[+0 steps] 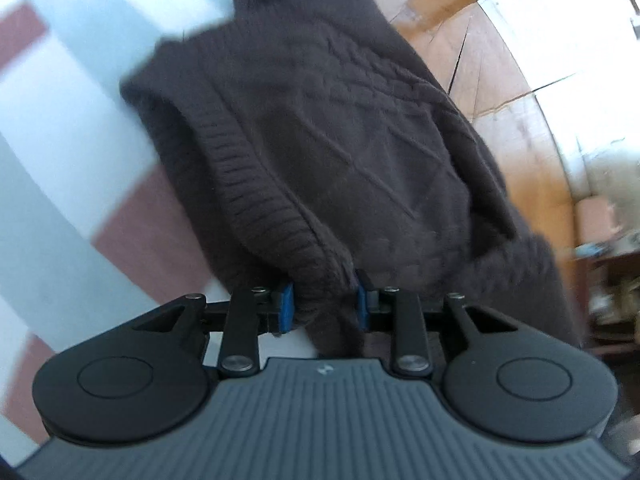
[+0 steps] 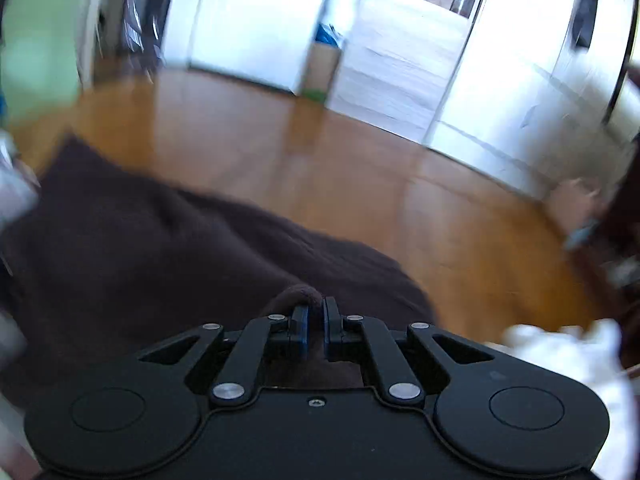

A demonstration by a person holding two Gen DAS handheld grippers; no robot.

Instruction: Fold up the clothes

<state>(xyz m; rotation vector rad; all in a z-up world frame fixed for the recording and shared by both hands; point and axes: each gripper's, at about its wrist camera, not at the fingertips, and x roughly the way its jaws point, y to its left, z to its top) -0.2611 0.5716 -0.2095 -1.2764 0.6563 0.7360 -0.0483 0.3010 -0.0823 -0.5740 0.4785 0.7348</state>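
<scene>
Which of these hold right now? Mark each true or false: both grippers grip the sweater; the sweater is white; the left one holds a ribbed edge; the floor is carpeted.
1. Both grippers grip the sweater. True: left gripper and right gripper each pinch dark knit.
2. The sweater is white. False: dark brown.
3. The left gripper holds a ribbed edge. True.
4. The floor is carpeted. False: it is wood.

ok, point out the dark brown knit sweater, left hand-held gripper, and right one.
dark brown cable-knit sweater (image 1: 360, 152): left wrist view, cable-patterned front.
left hand-held gripper (image 1: 325, 306): left wrist view, between fingertips.
right hand-held gripper (image 2: 316, 330): right wrist view, between fingertips.
</scene>
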